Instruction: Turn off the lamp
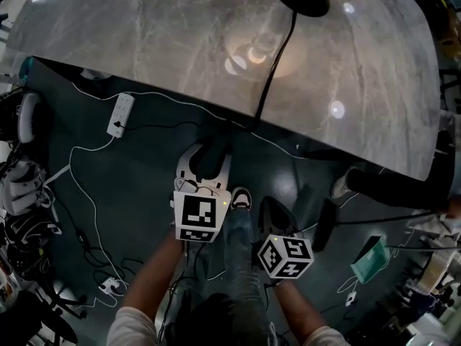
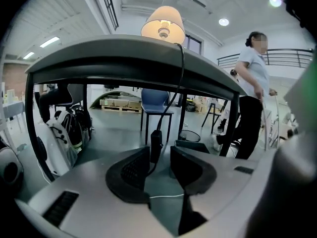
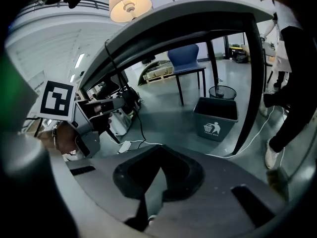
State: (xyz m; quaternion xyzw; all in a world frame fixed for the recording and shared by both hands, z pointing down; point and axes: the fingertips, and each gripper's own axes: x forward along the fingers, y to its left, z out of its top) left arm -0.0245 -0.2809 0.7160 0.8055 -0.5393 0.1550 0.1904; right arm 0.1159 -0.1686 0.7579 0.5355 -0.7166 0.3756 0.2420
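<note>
The lamp [image 2: 163, 24] stands lit on the marble table [image 1: 144, 42]; its shade glows, and it also shows as a lamp [image 3: 130, 1] in the right gripper view. Its black cord [image 1: 277, 63] runs over the table's near edge and hangs down. An inline switch [image 2: 155, 145] on the cord hangs between the tips of my left gripper [image 2: 159, 155], whose jaws stand open with a gap on each side. In the head view the left gripper [image 1: 209, 153] sits just below the table edge. My right gripper [image 3: 161, 155] is shut on nothing and hangs lower right as the gripper [image 1: 274, 211].
A white power strip [image 1: 120, 114] and loose cables lie on the dark floor at left. Under the table stand a blue chair [image 2: 156, 103] and a grey waste bin [image 3: 215, 115]. A person [image 2: 250, 83] stands beyond the table's right end. Bags [image 2: 69, 128] sit at left.
</note>
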